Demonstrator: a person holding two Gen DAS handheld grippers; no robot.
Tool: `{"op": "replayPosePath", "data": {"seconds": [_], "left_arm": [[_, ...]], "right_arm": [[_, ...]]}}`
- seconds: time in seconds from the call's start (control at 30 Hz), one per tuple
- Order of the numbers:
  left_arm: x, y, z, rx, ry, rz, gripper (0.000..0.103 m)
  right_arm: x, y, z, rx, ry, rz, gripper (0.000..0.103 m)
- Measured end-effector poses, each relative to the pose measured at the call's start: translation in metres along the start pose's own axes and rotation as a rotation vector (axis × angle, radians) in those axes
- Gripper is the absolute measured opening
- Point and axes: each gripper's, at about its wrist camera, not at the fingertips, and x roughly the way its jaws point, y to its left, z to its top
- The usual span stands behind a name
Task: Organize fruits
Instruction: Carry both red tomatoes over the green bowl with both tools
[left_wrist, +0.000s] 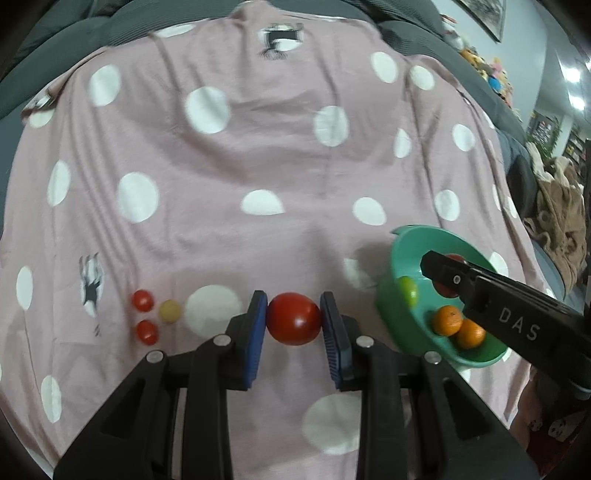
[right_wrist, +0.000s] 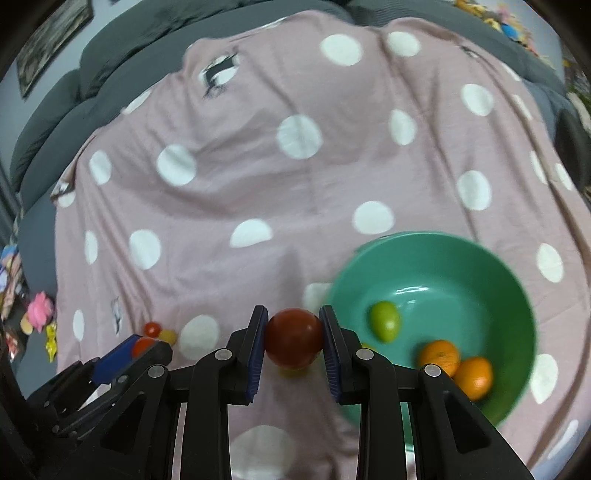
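Observation:
My left gripper (left_wrist: 293, 319) is shut on a red tomato (left_wrist: 293, 318) just above the pink dotted cloth (left_wrist: 258, 155). My right gripper (right_wrist: 293, 341) is shut on another red tomato (right_wrist: 294, 339), held at the left rim of the green bowl (right_wrist: 491, 266). The bowl holds a green fruit (right_wrist: 385, 319) and two oranges (right_wrist: 439, 356). In the left wrist view the bowl (left_wrist: 404, 254) sits at the right, with the right gripper (left_wrist: 439, 271) over it. Two small red tomatoes (left_wrist: 143, 300) and a yellow one (left_wrist: 170, 311) lie on the cloth to the left.
A grey sofa (left_wrist: 92, 33) lies under the cloth. Toys (right_wrist: 38, 308) lie off the cloth's left edge. A brown plush blanket (left_wrist: 557, 221) is at the right. The left gripper (right_wrist: 122, 354) shows at the lower left of the right wrist view.

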Motion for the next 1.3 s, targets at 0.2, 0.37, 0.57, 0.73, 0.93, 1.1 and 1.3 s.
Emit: {"op": "replayPosePath", "data": {"seconds": [0.2,0.37,0.57,0.73,0.93,1.1,1.3], "left_arm": [[0.012,-0.039,0.008,0.06,0.007,-0.045,0.029],[0.022,-0.068,0.009,0.105,0.022,-0.078,0.029],[0.038,-0.092,0.009,0.133,0.051,-0.105,0.029],[0.051,-0.104,0.006,0.143,0.081,-0.121,0.029],[0.062,-0.114,0.002,0.159,0.105,-0.128,0.029],[0.068,-0.118,-0.001,0.16,0.121,-0.133,0.029],[0.073,-0.122,-0.004,0.169,0.131,-0.132,0.029]], "right_arm": [[-0.015,-0.037,0.004,0.092,-0.037,-0.04,0.03],[-0.022,-0.063,0.004,0.157,-0.048,-0.077,0.03],[-0.021,-0.087,0.003,0.223,-0.039,-0.095,0.03],[-0.014,-0.102,0.001,0.262,-0.009,-0.121,0.03],[-0.006,-0.111,-0.002,0.28,0.027,-0.176,0.03],[-0.001,-0.116,-0.004,0.286,0.055,-0.208,0.03],[0.001,-0.121,-0.006,0.293,0.07,-0.227,0.03]]}}
